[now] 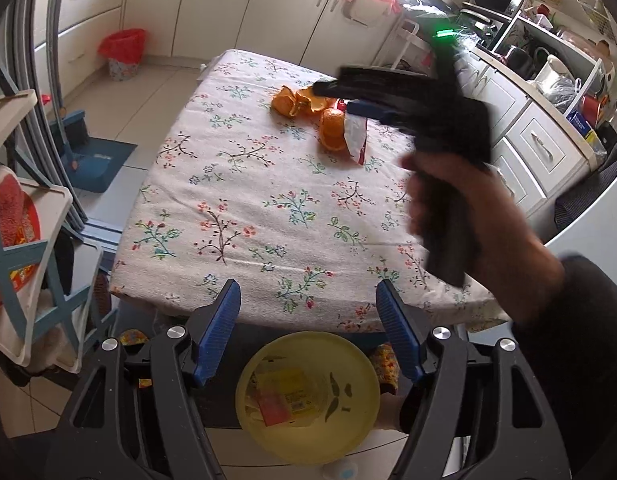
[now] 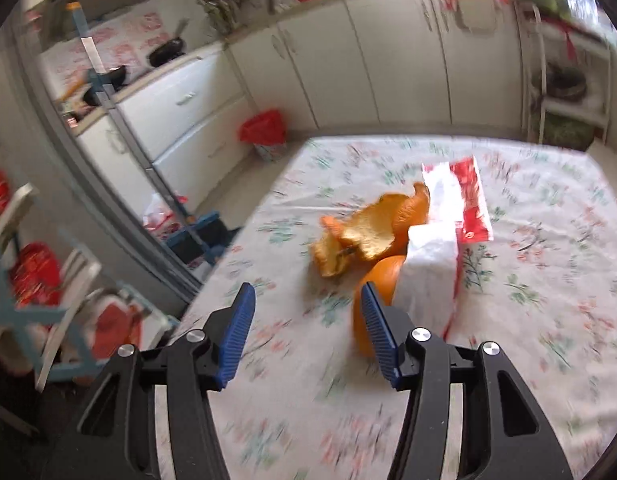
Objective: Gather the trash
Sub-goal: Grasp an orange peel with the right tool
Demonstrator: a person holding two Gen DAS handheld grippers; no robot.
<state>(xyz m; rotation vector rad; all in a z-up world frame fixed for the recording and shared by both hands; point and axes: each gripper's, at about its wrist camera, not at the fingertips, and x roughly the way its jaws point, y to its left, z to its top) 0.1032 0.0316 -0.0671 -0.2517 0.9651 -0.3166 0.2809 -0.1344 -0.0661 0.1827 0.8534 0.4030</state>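
Seen only from the left wrist camera: a round yellow plastic bowl [image 1: 308, 396] below the near edge of the table covered with a white floral cloth [image 1: 244, 208], holding crumpled wrappers – a yellow one and a small red one among them – framed between the blue ribbed pads of the left gripper [image 1: 308, 332], jaws spread wide with nothing between them. Also in that view alone, the right gripper [image 1: 340, 98] from the side, blurred, gripped by a hand [image 1: 448, 200] and reaching over the far part of the table toward the trash; fingers there too smeared to judge. From the right wrist camera, a closer though motion-blurred look at that trash: curled orange peel pieces [image 2: 364, 232] lying on the cloth, a rounder orange peel half [image 2: 372, 300] just beside and partly behind the right-hand pad, and a white-and-red crinkled plastic wrapper [image 2: 452, 232] lying across the peels. Right gripper [image 2: 308, 328] in this view wide apart, holding nothing, low over the cloth just short of the peels. On the floor beyond the table, against the cream cabinets [image 2: 348, 60], a small patterned bin lined with a red plastic bag [image 2: 266, 134] – contents not visible. To the left, a blue dustpan and brush [image 1: 88, 152] on the tiles
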